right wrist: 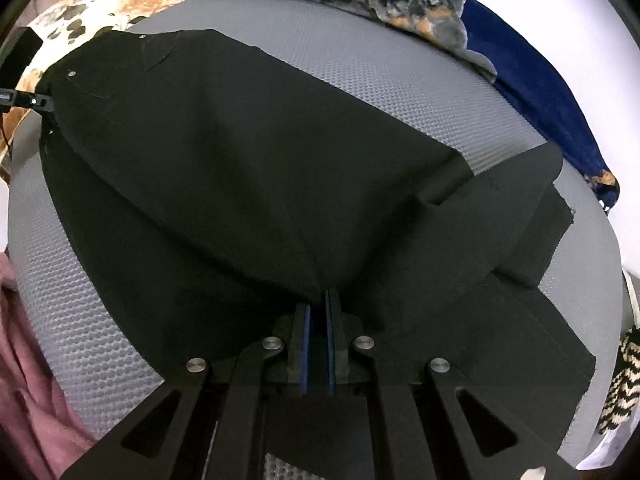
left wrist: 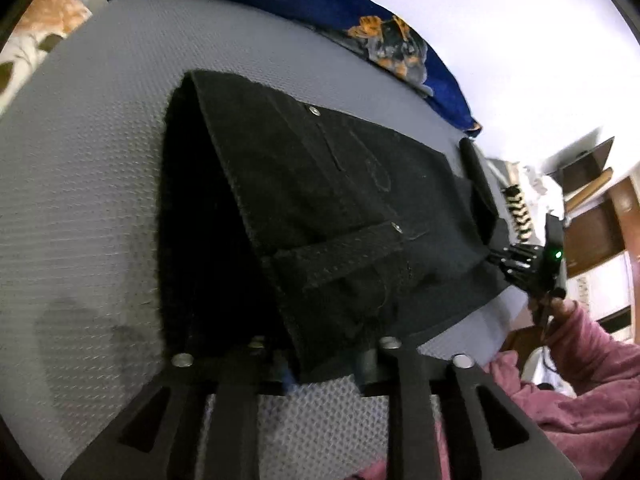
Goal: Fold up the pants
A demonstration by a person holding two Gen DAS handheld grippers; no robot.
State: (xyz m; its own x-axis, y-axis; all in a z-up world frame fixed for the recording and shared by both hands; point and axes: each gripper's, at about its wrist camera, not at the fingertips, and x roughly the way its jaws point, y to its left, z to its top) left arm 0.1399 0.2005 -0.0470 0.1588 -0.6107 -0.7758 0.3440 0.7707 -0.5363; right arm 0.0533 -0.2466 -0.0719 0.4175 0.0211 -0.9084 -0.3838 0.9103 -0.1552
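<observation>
Black pants [left wrist: 340,200] lie partly folded on the grey mattress [left wrist: 100,200], waistband with metal buttons toward me in the left wrist view. My left gripper [left wrist: 324,360] is open, its fingers standing either side of the waistband's near corner, the cloth loose between them. My right gripper [right wrist: 320,300] is shut on a pinch of the black cloth, lifting a fold of the pants [right wrist: 240,160] over the lower layer. In the left wrist view the right gripper [left wrist: 498,258] grips the far right edge. The left gripper [right wrist: 28,100] shows at the pants' far left.
A blue blanket with an orange and grey print [right wrist: 440,4] lies along the mattress's far edge. A floral pillow [right wrist: 100,4] sits at the far left. A pink sleeve [left wrist: 580,368] is at the right. Striped cloth [right wrist: 624,380] and wooden shelves [left wrist: 592,200] stand beyond the bed.
</observation>
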